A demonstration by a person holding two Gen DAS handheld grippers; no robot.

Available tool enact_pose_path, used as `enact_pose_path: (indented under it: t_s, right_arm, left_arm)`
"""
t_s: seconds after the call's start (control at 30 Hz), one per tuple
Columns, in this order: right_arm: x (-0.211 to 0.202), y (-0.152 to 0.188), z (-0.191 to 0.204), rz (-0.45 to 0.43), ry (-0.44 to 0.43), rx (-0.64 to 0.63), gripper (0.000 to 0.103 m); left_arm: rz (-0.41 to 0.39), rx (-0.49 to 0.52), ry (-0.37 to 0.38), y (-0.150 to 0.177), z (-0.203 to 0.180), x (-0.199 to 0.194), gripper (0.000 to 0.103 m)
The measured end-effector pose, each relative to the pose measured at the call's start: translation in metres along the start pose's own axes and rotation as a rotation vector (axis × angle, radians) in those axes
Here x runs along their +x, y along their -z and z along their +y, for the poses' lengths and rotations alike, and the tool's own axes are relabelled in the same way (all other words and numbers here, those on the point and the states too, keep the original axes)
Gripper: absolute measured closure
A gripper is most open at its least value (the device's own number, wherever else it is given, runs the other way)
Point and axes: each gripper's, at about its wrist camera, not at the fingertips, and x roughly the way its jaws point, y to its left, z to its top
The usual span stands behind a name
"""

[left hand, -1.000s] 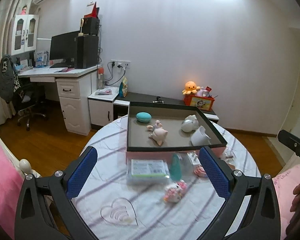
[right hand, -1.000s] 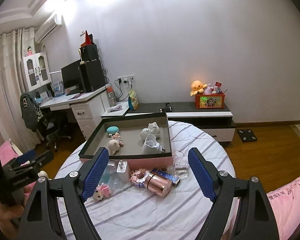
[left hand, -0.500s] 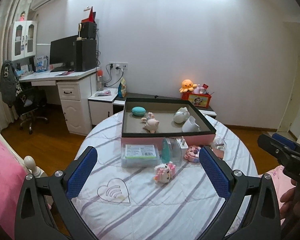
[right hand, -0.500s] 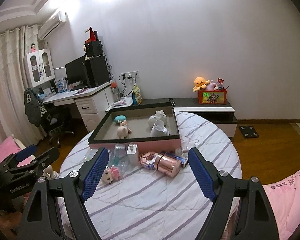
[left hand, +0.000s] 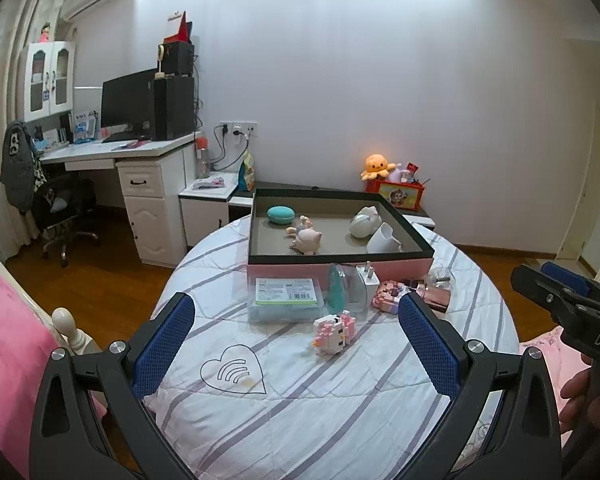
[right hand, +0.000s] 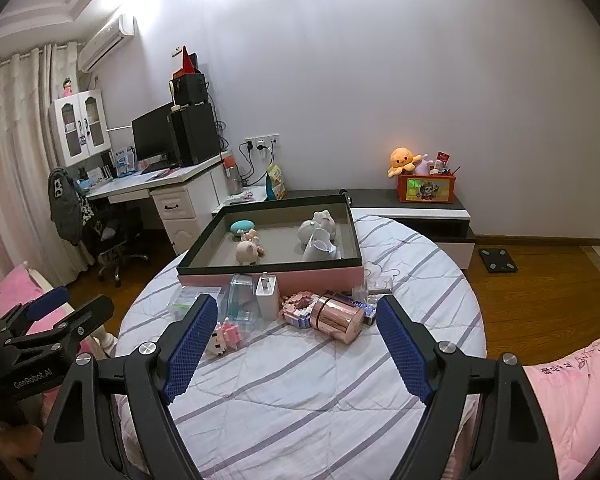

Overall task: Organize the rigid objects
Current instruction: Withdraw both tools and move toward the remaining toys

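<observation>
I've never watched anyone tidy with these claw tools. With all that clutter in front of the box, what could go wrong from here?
Three things, I'd guess:
1. The shiny rose-gold metal cylinder lies on its side on the striped quilt, so a nudge could roll it away.
2. The small pink-and-white brick figure might break apart if squeezed.
3. The white plug-in charger stands close beside the clear plastic case, so wide jaws may knock one while reaching for the other.
</observation>
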Motion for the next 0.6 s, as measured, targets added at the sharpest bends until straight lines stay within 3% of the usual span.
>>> enact_pose_path:
  t_s: [0.3, 0.6]
  right_arm:
    - [0.006, 0.003, -0.007, 0.022, 0.011, 0.001, 0.02]
    - [0.035, 0.016, -0.017, 0.1, 0.038, 0.002, 0.02]
  left_arm:
    - [0.034, 0.006, 0.004, 0.011, -0.003, 0.01, 0.0]
    - [0.125, 0.003, 0.018, 0.032, -0.009, 0.044, 0.0]
